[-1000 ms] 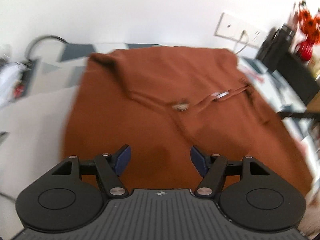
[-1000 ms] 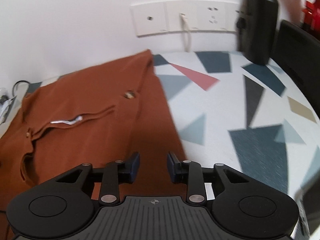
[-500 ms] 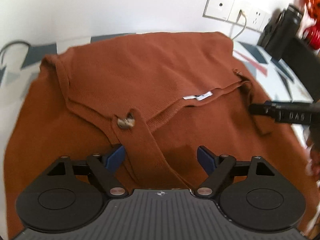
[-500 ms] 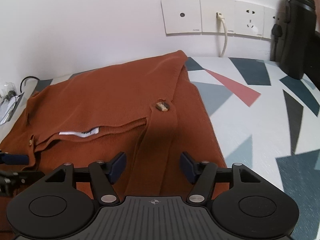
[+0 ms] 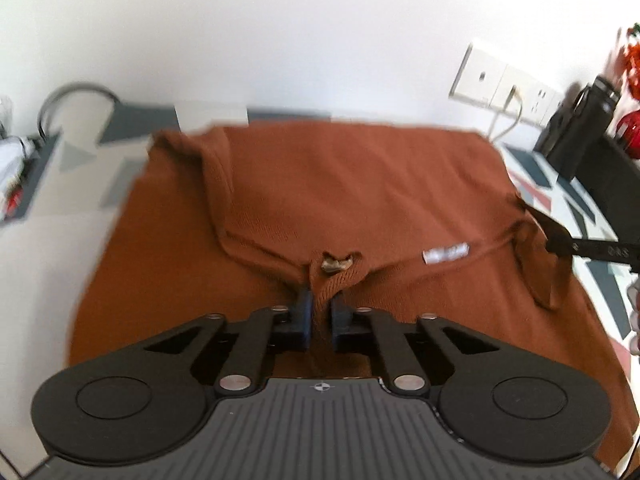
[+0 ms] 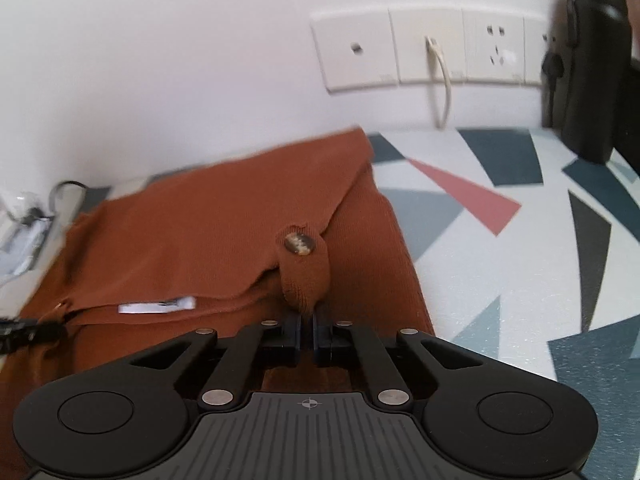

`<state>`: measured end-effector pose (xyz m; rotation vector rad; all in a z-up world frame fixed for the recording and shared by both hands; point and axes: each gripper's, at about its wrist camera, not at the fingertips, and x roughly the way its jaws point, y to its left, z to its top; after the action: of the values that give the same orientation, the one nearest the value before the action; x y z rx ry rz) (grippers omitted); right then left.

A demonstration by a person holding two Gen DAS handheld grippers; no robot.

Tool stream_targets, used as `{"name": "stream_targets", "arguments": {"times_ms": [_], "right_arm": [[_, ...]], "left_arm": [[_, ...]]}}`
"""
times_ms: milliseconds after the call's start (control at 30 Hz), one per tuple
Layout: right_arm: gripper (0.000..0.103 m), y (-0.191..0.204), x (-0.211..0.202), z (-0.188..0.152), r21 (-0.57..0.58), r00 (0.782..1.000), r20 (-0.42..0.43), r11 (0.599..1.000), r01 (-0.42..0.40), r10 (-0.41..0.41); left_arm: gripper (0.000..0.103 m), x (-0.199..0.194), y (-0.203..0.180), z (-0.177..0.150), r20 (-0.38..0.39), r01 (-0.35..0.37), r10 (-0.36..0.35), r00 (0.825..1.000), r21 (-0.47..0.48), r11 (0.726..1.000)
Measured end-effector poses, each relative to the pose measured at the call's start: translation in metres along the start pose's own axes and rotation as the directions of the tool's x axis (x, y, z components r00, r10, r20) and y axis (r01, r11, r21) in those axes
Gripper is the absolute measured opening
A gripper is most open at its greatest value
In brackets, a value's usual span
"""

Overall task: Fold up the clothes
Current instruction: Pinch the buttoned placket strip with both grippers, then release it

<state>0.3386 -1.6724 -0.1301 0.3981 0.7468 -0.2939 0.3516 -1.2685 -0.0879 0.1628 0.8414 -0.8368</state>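
My left tool (image 5: 319,312) is pinched shut on a ridge of the rust-brown cardigan (image 5: 360,192), just below its button (image 5: 335,263). The garment lies spread over the patterned counter (image 5: 80,168). At the right edge, the other tool (image 5: 560,236) grips the neckline near a white label (image 5: 445,255).

White sewn-in neck label (image 6: 157,305) on rust-brown knitted cardigan (image 5: 360,200): printing blurred, not legible. Black gripper finger (image 5: 592,249) at right edge of left wrist view: pale embossed characters, too blurred to read with certainty. White wall socket plates (image 6: 432,52): small marks, illegible.
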Motion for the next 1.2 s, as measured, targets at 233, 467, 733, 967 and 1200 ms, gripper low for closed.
{"name": "stream_targets", "arguments": {"times_ms": [233,467,733,967,1200], "right_arm": [[0.004,0.015,-0.059,-0.005,-0.049,0.998,0.043,0.997,-0.051,0.053],[0.018,0.021,-0.072,-0.032,-0.059,1.0,0.016,0.998,0.001,-0.001],[0.04,0.017,-0.065,-0.049,-0.018,0.999,0.008,0.999,0.032,-0.032],[0.04,-0.004,-0.055,-0.055,0.08,0.999,-0.017,0.996,0.045,-0.044],[0.04,-0.011,-0.036,-0.059,0.096,0.997,-0.06,0.994,0.047,-0.041]], "left_arm": [[0.008,-0.031,0.017,-0.006,0.011,0.044,-0.044,0.999,-0.005,0.999],[0.049,-0.029,0.023,-0.036,-0.053,0.047,-0.049,0.997,-0.039,0.998],[0.068,-0.031,0.015,-0.059,-0.095,0.002,-0.004,0.995,-0.019,1.0],[0.068,-0.042,0.016,-0.069,-0.069,-0.026,0.022,0.997,-0.045,0.999],[0.069,-0.026,0.007,-0.072,-0.071,-0.08,0.08,0.994,0.012,0.997]]}}
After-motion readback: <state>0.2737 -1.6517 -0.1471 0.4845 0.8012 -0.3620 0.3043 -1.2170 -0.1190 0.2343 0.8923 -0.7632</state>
